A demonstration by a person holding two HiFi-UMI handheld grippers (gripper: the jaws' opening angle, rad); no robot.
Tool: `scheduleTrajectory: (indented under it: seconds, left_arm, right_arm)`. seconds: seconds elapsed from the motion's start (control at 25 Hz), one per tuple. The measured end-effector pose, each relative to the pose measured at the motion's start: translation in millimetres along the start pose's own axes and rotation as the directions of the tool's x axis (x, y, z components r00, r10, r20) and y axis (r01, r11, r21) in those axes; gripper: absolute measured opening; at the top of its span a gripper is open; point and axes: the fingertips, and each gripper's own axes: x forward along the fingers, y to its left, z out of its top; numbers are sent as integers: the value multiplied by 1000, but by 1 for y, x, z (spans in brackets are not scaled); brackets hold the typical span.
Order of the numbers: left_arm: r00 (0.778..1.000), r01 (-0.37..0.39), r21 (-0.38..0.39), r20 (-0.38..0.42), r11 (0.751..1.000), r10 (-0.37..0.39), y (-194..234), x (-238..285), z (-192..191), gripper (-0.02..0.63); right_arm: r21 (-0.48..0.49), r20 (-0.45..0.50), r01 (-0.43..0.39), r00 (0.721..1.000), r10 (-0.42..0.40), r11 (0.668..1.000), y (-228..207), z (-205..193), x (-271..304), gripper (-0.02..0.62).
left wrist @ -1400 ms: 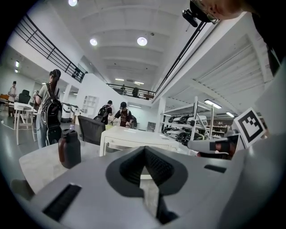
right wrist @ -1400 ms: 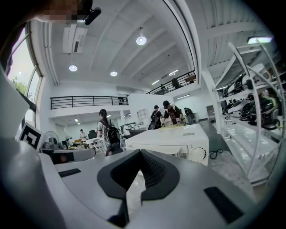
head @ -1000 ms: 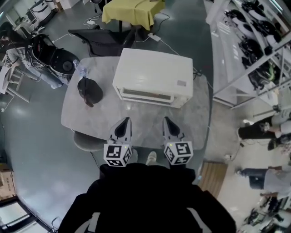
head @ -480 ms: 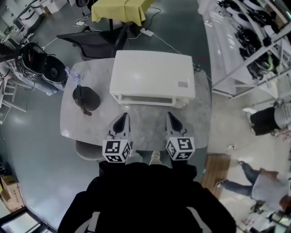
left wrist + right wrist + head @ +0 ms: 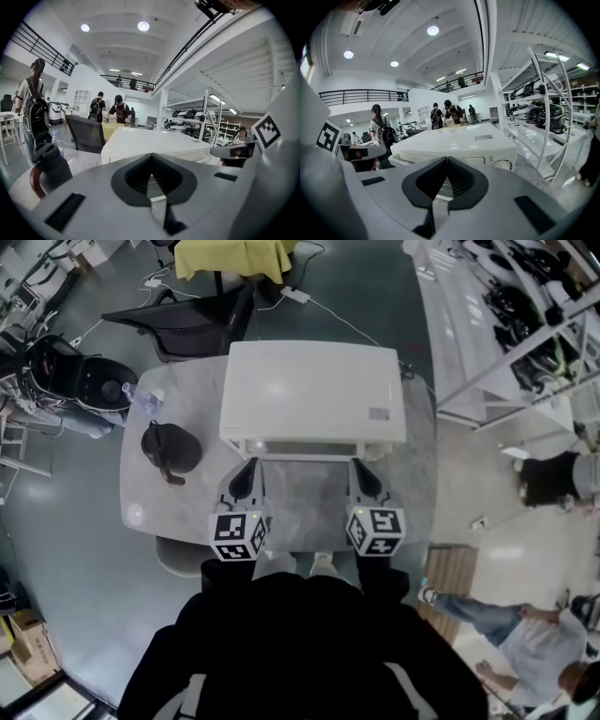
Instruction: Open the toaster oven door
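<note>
The white toaster oven (image 5: 311, 390) stands at the back middle of the grey table (image 5: 309, 502), its door (image 5: 305, 446) closed and facing me. My left gripper (image 5: 247, 471) is shut and empty, its tips just short of the door's left end. My right gripper (image 5: 362, 474) is likewise shut and empty, close to the door's right end. In the left gripper view the oven (image 5: 159, 143) shows beyond the closed left gripper (image 5: 151, 159). In the right gripper view the oven (image 5: 459, 145) and its knob (image 5: 502, 165) lie just past the closed right gripper (image 5: 446, 161).
A black jug (image 5: 169, 448) stands on the table left of the oven, with a clear water bottle (image 5: 139, 395) behind it. A dark office chair (image 5: 187, 315) and a yellow-covered table (image 5: 230, 254) are beyond. Metal shelving (image 5: 506, 324) runs along the right; people stand nearby.
Both grippers have moved forward together, from about mid-table to right in front of the oven door. The head view has shifted forward over the table.
</note>
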Motion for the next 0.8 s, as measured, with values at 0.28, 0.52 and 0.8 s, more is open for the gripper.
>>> scheduleTrajectory:
  seconds: [0.28,0.52,0.8]
  left_arm:
    - [999,-7,7,-33,1000,7,14,16,-7,3]
    - [998,-9,6,-69,1000,9,23,28,-15,3]
    - [995,-8,14,-97,1000,10,25,31,-21,3]
  right_arm:
    - [-2,-25,28,999,-28,1000,-7,-4,13,3]
    - [-9,-73,54,996,-54,999,-15,-11,24,3]
    - [-18,-89,57,994,-58,998,-15,-11,27,3]
